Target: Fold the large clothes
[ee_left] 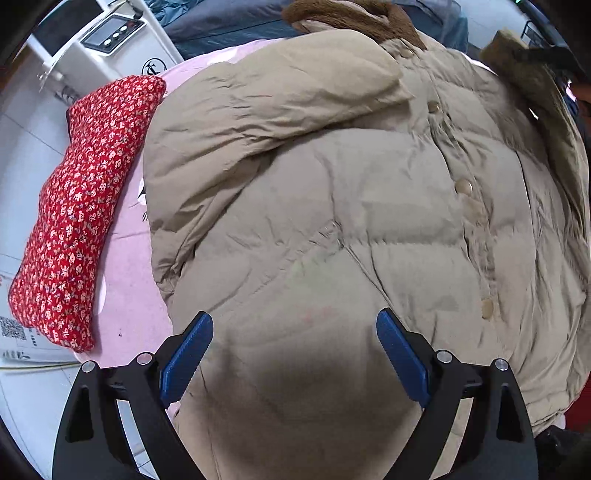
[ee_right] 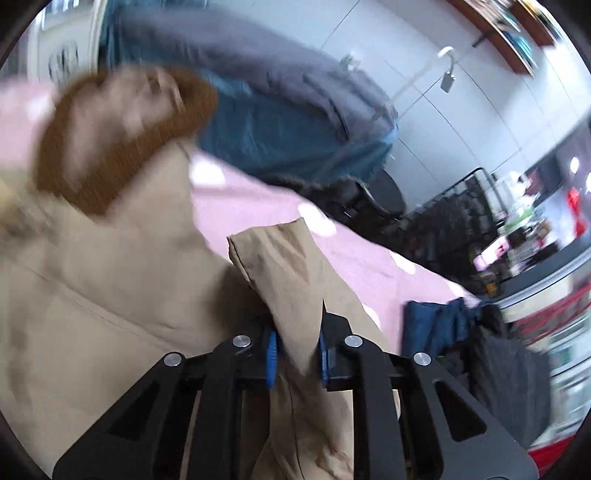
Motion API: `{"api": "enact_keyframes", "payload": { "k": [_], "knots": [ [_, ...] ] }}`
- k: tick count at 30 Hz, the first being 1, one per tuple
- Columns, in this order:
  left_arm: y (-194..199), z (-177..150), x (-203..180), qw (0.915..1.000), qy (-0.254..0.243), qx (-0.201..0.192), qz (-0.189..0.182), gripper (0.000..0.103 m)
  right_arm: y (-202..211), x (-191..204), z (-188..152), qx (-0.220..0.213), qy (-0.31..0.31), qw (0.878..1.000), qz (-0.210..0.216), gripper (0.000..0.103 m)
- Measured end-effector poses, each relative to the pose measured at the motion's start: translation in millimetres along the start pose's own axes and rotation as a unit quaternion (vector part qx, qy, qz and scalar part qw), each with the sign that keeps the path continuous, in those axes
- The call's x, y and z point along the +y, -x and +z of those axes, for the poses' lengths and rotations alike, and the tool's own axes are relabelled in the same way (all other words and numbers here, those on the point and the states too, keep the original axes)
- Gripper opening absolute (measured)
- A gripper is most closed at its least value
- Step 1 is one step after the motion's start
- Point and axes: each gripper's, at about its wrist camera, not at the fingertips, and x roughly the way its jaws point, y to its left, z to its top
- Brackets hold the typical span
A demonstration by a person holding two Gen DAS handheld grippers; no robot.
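Big beige puffer coat (ee_left: pixel 332 206) lies spread front-up on a pink sheet (ee_left: pixel 125 295), filling most of the left wrist view; snap buttons (ee_left: pixel 463 187) run down its placket, and its brown fleece collar (ee_left: pixel 354 18) sits at the far end. One sleeve (ee_left: pixel 266 107) is folded across the chest. Left hand-held gripper (ee_left: pixel 294 354) hangs over the lower part of the coat w/ jaws wide apart, blue pads (ee_left: pixel 192 354) clear of the fabric, nothing between them but the coat surface below. Can't tell if the tips touch the cloth. Red floral folded piece (ee_left: pixel 88 206) lies on the sheet just beside the coat, left of it in that view. White appliance w/ a control panel (ee_left: pixel 110 33) stands beyond the sheet's edge, and a dark blue-grey quilt (ee_right: pixel 280 96) is bunched past the collar. Right wrist view is blurred: right hand-held gripper (ee_right: pixel 297 354) is closed tight on a fold of the beige coat, prob. a sleeve end or cuff (ee_right: pixel 284 266), which sticks up past the blue pads (ee_right: pixel 272 354) in a peak. Rest of the coat lies to the left in that view, collar at upper left. Dark blue garment (ee_right: pixel 436 325) lies at the sheet's right edge near a dark bundle.
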Motion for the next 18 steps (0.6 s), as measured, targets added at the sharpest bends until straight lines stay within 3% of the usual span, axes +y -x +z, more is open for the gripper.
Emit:
{"api": "enact_keyframes", "payload": {
  "k": [6, 10, 13, 18],
  "knots": [
    [-4.9, 5.1, 13.6, 0.9999, 0.013, -0.002, -0.007, 0.088, 84.2, 44.4, -3.6, -0.066, -0.004, 0.992, 0.11, 0.016],
    [-8.3, 7.8, 17.9, 1.0, 0.004, 0.001, -0.005, 0.088, 103.3, 102.9, -36.1, -0.053, 0.043, 0.983, 0.173, 0.016],
    [-9.7, 7.3, 20.1, 1.0, -0.001, 0.002, -0.007, 0.088, 100.2, 133.6, -57.3, -0.027, 0.063, 0.979, 0.19, 0.016],
    [-16.8, 4.2, 19.8, 0.9998, -0.016, 0.012, -0.009, 0.088, 77.7, 149.7, -63.9, 0.007, 0.053, 0.984, 0.167, 0.02]
  ]
}}
